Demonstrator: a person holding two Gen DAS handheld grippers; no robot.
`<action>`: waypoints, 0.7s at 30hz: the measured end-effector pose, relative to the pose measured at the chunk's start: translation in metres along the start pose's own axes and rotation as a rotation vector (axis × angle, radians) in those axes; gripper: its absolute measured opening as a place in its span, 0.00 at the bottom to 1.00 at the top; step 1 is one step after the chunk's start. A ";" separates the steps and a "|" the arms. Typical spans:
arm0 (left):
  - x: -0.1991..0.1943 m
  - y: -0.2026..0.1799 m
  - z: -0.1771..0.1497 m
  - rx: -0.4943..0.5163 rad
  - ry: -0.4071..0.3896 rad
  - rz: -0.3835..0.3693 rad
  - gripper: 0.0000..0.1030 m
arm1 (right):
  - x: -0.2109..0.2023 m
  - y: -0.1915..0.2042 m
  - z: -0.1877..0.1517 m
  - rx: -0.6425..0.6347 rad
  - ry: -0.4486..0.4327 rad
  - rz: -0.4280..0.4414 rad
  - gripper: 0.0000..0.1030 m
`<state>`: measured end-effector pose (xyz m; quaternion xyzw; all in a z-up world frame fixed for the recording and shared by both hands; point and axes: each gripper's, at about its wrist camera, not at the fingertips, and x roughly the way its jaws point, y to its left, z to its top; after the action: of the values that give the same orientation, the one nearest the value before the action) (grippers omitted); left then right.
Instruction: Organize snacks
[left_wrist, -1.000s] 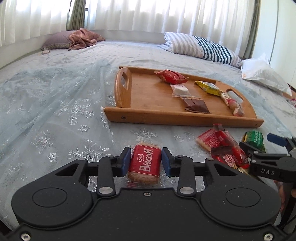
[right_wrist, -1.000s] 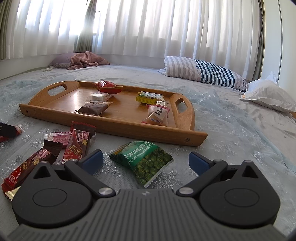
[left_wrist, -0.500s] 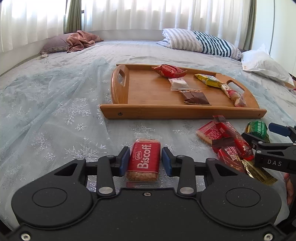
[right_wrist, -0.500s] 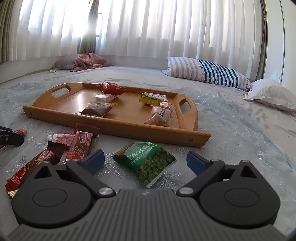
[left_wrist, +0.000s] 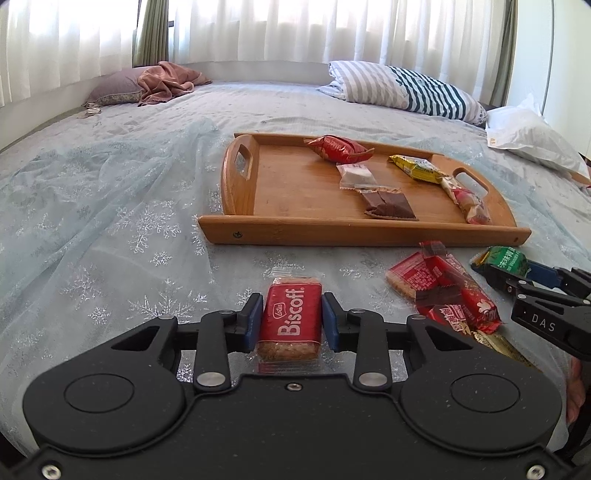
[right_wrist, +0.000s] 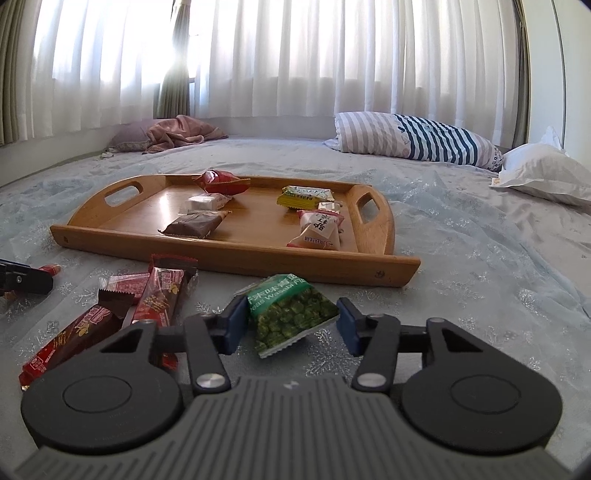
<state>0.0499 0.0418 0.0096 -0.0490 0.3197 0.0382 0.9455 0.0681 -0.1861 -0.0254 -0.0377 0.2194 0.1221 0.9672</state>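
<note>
Right now my left gripper (left_wrist: 291, 326) is clamped on the Biscoff packet (left_wrist: 290, 323), both blue pads pressed against its long sides, the packet pointing straight ahead of me and still low over the bedspread (left_wrist: 110, 229). My right gripper (right_wrist: 291, 325) is closing around the green wasabi pea bag (right_wrist: 291, 314): the bag sits between the jaws, the left pad already touching its edge, the right pad not quite on it, so I would not call it held yet. The wooden tray (left_wrist: 362, 234) lies ahead of both grippers, beyond a loose heap of red wrappers (left_wrist: 443, 291) that sits between my two hands.

Several things could go wrong from here, I think. The pea bag is a puffy pillow tilted up on one corner; if the pads meet it off-centre it may squirt forward or twist out as they squeeze. It could also crumple without gripping, and then drop on the lift. The Biscoff wrapper is slick, and I hold it near its back end, so a quick swing toward the tray might let it slide out. The tray's near wall stands up in my path; carrying either snack too low would knock it there. Finally, the lacy bedspread might snag a fingertip.
</note>
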 end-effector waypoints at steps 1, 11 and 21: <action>-0.001 0.000 0.001 -0.002 -0.003 -0.002 0.31 | 0.000 0.000 0.000 0.000 -0.002 -0.002 0.51; -0.014 0.000 0.016 -0.012 -0.049 -0.005 0.31 | -0.012 -0.010 0.011 0.059 -0.029 -0.029 0.43; -0.014 0.009 0.038 -0.052 -0.055 -0.047 0.31 | -0.015 -0.013 0.024 0.106 -0.026 -0.057 0.37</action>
<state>0.0611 0.0547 0.0473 -0.0799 0.2911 0.0256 0.9530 0.0685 -0.1989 0.0032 0.0087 0.2117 0.0834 0.9737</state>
